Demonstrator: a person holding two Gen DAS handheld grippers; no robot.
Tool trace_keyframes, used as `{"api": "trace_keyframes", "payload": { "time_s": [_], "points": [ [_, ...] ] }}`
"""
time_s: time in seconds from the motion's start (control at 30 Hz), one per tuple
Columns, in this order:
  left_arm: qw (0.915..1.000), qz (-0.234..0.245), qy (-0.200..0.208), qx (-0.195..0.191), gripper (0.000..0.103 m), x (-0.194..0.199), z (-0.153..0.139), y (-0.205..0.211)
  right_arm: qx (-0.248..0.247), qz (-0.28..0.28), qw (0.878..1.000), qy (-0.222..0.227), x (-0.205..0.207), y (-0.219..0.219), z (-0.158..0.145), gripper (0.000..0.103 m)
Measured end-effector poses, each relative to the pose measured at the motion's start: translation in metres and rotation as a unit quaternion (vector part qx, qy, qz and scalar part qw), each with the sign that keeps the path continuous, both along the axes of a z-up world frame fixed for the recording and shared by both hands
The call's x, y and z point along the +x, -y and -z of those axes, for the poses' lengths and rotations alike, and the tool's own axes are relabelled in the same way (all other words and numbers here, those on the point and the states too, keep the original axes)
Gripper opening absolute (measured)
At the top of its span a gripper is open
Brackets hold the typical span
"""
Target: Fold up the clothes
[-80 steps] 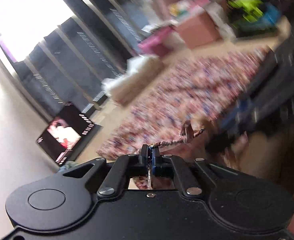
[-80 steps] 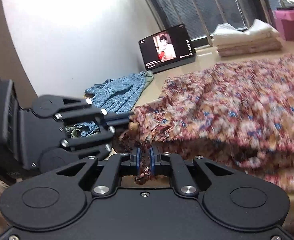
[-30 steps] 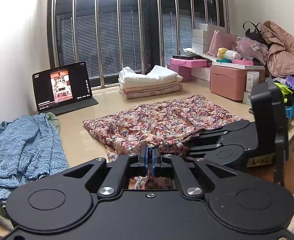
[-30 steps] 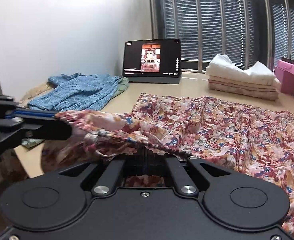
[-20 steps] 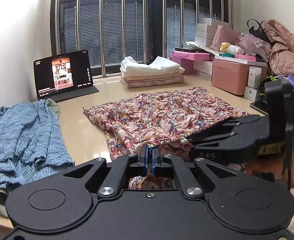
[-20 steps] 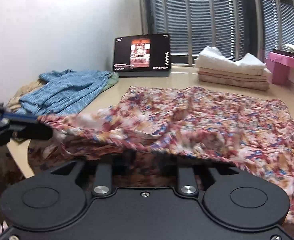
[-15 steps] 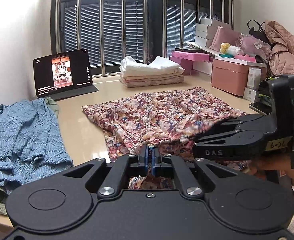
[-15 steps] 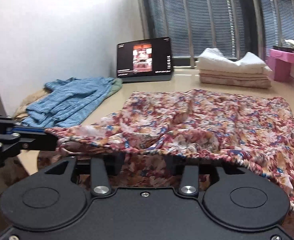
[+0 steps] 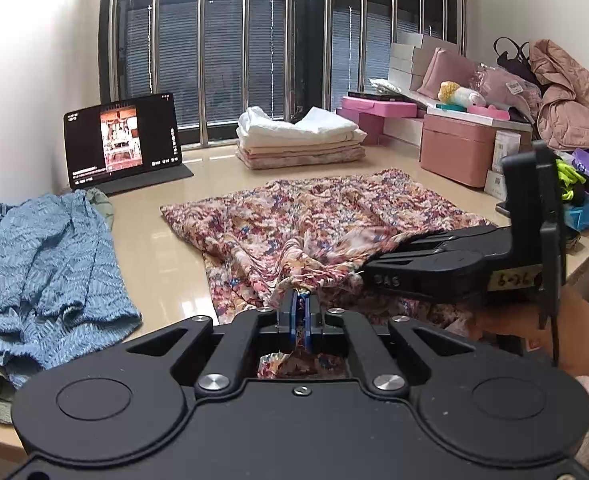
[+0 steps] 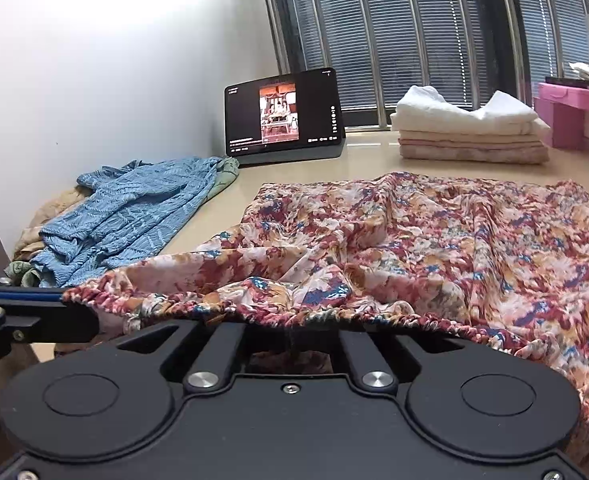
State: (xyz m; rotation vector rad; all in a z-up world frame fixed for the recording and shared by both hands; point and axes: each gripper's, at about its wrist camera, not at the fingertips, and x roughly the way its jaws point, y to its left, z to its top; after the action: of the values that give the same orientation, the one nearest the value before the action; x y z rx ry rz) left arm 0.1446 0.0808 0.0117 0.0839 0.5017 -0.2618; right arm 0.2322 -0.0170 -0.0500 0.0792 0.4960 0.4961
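Beige counter (image 9: 166, 264) under a barred window, and at its near edge the left gripper (image 9: 302, 308) is clamped on the gathered waistband of the floral garment (image 9: 314, 220). Just beside it, the right gripper (image 9: 378, 264) has its jaws closing, tips buried under the same hem, so I cannot tell if they bite. Thin, limp, slippery cloth, I'd say; grip the elastic edge. Farther left sits a blue garment (image 10: 134, 208), folded stack (image 10: 470, 132) at the far edge.
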Motion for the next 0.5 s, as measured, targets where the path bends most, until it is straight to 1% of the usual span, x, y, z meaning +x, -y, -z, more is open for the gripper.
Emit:
{"api": "trace_keyframes", "payload": {
  "time_s": [0.07,0.1,0.13,0.2,0.27,0.3,0.33,0.5],
  "points": [
    [1.0,-0.003,-0.005,0.002,0.004,0.001,0.003,0.0,0.002,0.005,1.0,-0.005,-0.001,0.005,0.0,0.024],
    [1.0,-0.005,-0.008,0.003,0.004,0.001,0.004,0.0,0.006,0.008,1.0,-0.01,-0.002,0.009,0.0,0.047],
    [0.9999,-0.006,-0.009,0.003,0.004,0.001,0.005,0.0,0.01,0.007,1.0,-0.014,-0.004,0.013,-0.002,0.06],
    [0.9999,-0.006,-0.011,0.009,0.004,0.0,0.007,0.001,0.016,0.001,1.0,-0.021,-0.008,0.02,-0.006,0.066],
    [0.9998,-0.008,-0.014,0.016,0.004,0.001,0.01,0.001,0.016,-0.009,0.999,-0.029,-0.013,0.025,-0.01,0.078],
    [0.9997,-0.009,-0.015,0.017,0.004,0.001,0.011,0.002,0.015,-0.014,0.999,-0.034,-0.016,0.028,-0.012,0.085],
    [0.9996,-0.011,-0.016,0.019,0.005,0.001,0.011,0.001,0.013,-0.02,0.999,-0.039,-0.02,0.03,-0.014,0.089],
    [0.9992,-0.017,-0.028,0.024,0.005,0.004,0.018,0.001,-0.006,-0.046,0.997,-0.063,-0.046,0.043,-0.018,0.089]
  ]
}}
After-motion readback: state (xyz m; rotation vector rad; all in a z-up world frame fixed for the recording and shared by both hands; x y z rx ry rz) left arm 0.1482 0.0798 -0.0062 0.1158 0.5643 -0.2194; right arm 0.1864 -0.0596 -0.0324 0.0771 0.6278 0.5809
